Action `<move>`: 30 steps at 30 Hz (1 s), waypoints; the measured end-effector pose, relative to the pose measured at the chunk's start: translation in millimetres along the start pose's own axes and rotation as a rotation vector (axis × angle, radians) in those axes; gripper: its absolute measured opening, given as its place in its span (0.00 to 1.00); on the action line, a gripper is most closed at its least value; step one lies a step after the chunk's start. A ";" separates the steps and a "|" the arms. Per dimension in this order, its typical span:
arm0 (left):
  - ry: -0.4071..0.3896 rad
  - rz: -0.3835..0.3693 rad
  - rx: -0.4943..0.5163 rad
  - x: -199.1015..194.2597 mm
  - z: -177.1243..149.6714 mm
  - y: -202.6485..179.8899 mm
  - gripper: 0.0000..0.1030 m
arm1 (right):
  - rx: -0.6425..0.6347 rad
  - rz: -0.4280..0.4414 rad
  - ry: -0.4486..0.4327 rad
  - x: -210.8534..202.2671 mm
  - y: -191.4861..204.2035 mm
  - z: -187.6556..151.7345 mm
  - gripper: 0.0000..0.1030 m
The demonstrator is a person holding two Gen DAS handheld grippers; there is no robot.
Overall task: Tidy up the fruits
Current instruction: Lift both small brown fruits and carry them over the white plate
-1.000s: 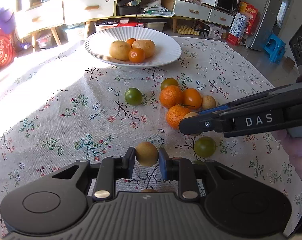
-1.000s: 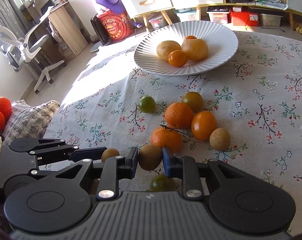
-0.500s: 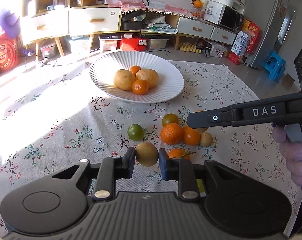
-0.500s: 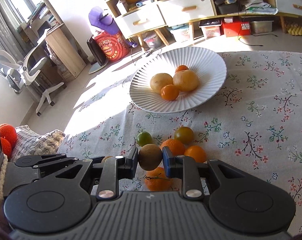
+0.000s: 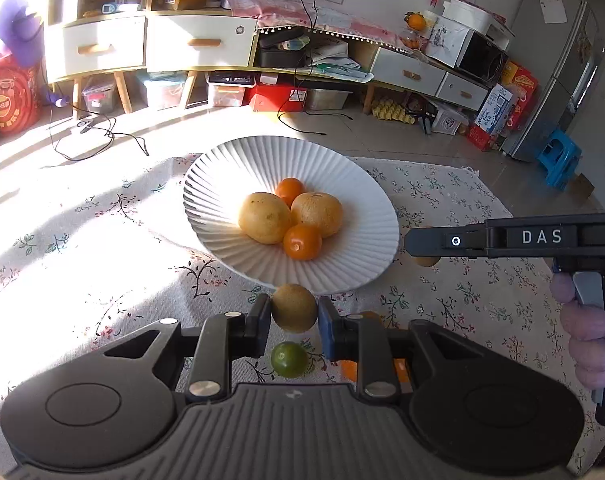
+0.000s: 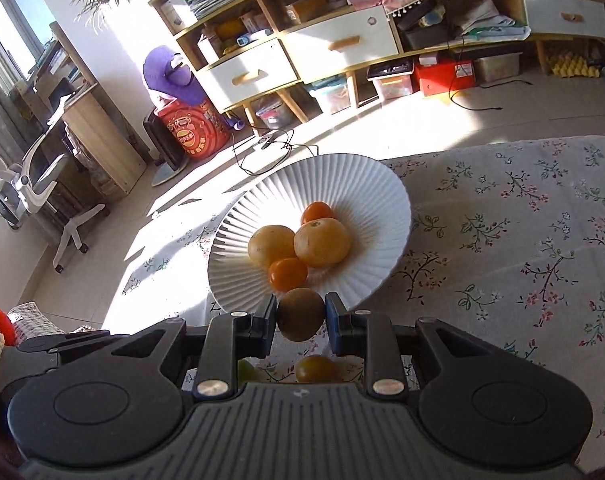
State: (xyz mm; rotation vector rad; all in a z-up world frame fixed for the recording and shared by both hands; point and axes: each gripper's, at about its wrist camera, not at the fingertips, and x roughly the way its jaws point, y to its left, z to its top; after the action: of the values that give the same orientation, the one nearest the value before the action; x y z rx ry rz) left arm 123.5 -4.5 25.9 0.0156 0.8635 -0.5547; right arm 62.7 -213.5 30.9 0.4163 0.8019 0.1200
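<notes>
Left gripper [image 5: 293, 316]: clamped on a small round yellow-brown fruit [image 5: 294, 308], pads pressing both sides, low centre of the left wrist view, pointing down toward the near rim of the plate.
Right gripper [image 6: 300, 320]: clamped on a small round olive-brown fruit [image 6: 301, 313], low centre of the right wrist view, angled down at the plate's near rim.
Right gripper seen from the left [image 5: 418, 242]: long black body marked DAS, level across the right edge, tip just right of the plate.
Right hand [image 5: 588, 340]: fingers wrapped around the handle, lower right of the left wrist view.
White ribbed ceramic plate [image 5: 230, 176]: centre of frame, holding two large yellow fruits and two small orange ones, touching.
Small green round fruit [image 5: 289, 359]: on the floral tablecloth [image 5: 102, 256], below the left fingers.
Tablecloth: sunlit at left.
</notes>
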 end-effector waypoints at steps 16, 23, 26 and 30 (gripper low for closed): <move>-0.050 -0.004 -0.021 54.6 71.2 6.8 0.14 | 0.041 -0.014 -0.019 37.4 -21.1 33.1 0.23; -0.038 -0.012 -0.044 81.8 74.1 14.0 0.14 | 0.081 0.004 -0.023 51.6 -30.7 41.5 0.23; -0.016 -0.005 -0.082 89.1 73.6 18.3 0.14 | 0.087 0.005 -0.017 57.3 -32.2 41.8 0.23; 0.007 -0.008 -0.136 95.5 73.3 25.2 0.14 | 0.096 0.007 -0.009 65.2 -32.9 42.6 0.23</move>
State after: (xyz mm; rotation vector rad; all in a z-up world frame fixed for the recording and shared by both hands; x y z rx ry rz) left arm 237.2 -43.4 -0.1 -0.1098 0.9069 -0.5028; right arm 136.9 -240.1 0.1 0.5099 0.7999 0.0864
